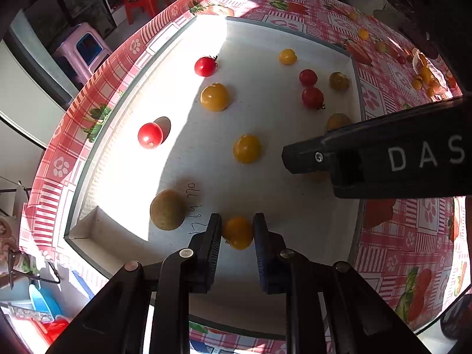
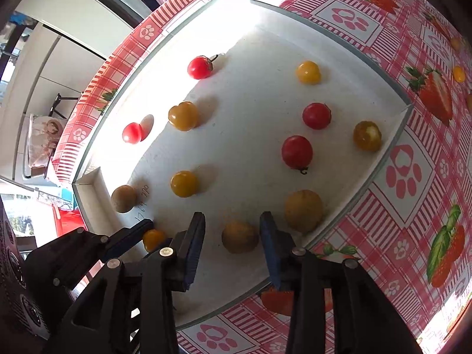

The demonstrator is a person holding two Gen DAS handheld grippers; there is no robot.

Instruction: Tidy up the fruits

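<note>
Now left gripper (image 1: 237, 230) jaws pinch a yellow tomato (image 1: 238, 233), seemingly touching both pads; right gripper (image 2: 233, 230) jaws wide, straddling a brown fruit (image 2: 239, 236) in the white tray (image 2: 392, 150).

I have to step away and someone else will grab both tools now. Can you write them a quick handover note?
Left tool: fingers close around a yellow tomato just above the white tray; grip unclear.
Right tool: open, straddling a brown fruit on the tray floor.
Done: red and yellow tomatoes plus brown fruits are spread across the tray.
Left: more small tomatoes lie on the tablecloth beyond the tray.
</note>
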